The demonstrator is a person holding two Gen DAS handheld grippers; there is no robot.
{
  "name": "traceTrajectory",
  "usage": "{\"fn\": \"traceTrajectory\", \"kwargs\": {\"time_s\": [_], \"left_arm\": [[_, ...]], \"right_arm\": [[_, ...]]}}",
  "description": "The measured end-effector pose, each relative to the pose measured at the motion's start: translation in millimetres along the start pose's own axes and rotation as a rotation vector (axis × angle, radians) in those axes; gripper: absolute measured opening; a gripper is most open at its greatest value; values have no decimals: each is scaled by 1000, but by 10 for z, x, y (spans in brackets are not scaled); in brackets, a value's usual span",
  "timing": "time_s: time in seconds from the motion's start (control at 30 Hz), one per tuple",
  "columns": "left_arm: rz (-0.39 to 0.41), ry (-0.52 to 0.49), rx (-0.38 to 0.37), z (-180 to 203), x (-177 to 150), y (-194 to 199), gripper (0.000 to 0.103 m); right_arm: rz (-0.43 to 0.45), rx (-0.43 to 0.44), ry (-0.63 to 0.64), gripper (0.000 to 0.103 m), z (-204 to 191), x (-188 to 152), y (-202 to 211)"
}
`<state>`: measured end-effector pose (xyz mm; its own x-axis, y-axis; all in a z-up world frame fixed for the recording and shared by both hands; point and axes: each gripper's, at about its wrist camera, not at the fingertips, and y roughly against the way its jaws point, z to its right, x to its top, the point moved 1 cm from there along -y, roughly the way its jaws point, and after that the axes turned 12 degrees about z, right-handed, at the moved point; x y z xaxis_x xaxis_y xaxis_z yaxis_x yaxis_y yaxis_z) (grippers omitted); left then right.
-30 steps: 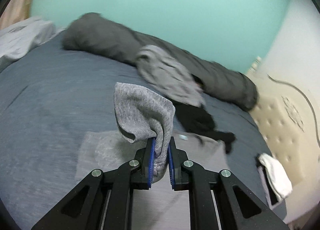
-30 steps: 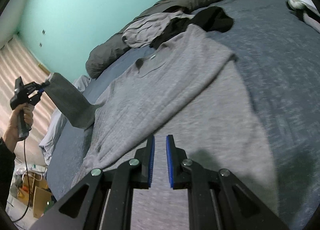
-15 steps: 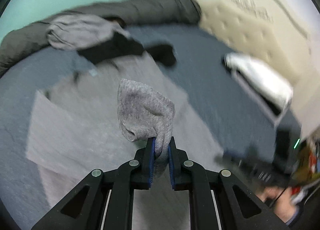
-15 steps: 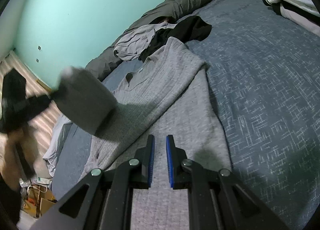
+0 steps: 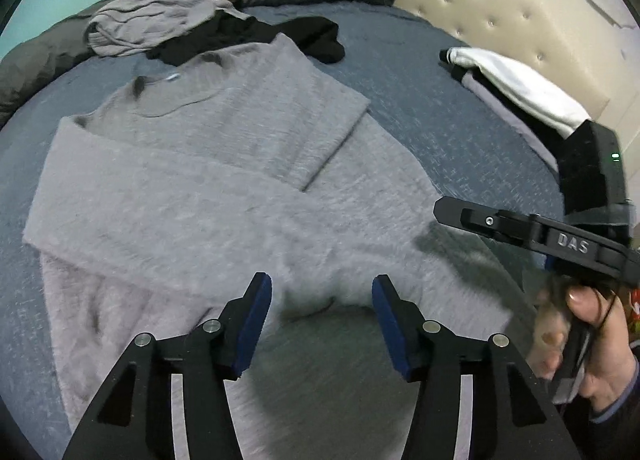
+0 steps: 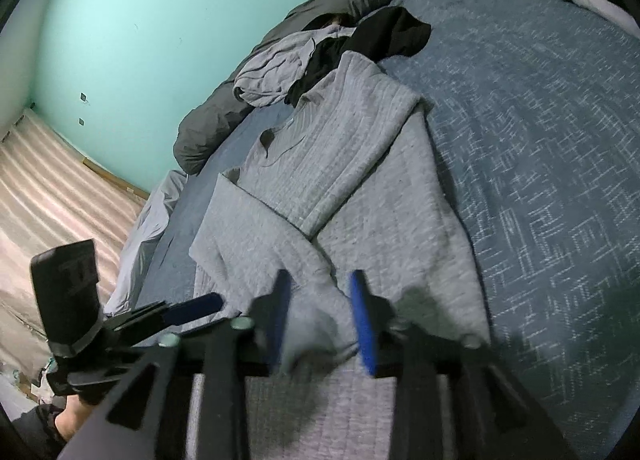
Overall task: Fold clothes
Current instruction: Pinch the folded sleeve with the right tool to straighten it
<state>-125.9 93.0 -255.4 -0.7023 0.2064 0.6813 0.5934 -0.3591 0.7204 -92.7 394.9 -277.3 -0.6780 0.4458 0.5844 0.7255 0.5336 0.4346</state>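
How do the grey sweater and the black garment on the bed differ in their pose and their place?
The grey sweater lies spread flat in the middle, both sleeves folded across its body; the black garment lies crumpled in a heap. The grey sweater sits right under both open grippers; the black garment sits far off, at the sweater's collar end. Both rest on the blue bed cover.

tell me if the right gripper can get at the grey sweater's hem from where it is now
Probably yes. The right gripper is open low over the grey sweater, with nothing lying on the near cloth. The left gripper, also open, hangs beside it, not in between.
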Motion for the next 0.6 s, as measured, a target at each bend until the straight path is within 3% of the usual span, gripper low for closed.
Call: {"fn": "traceTrajectory", "kwargs": {"time_s": [0.13, 0.33, 0.53, 0.6], "left_arm": [[30, 43, 33, -252, -68, 171, 59], [6, 172, 138, -818, -305, 221, 59], [-21, 251, 204, -1170, -522, 166, 59], [-24, 271, 218, -1245, -577, 148, 59]], "right_arm": [[-39, 4, 3, 39, -34, -45, -97], [-140, -40, 101, 44, -161, -177, -351], [-211, -108, 179, 43, -180, -313, -487], [-211, -116, 187, 35, -165, -323, -482]]}}
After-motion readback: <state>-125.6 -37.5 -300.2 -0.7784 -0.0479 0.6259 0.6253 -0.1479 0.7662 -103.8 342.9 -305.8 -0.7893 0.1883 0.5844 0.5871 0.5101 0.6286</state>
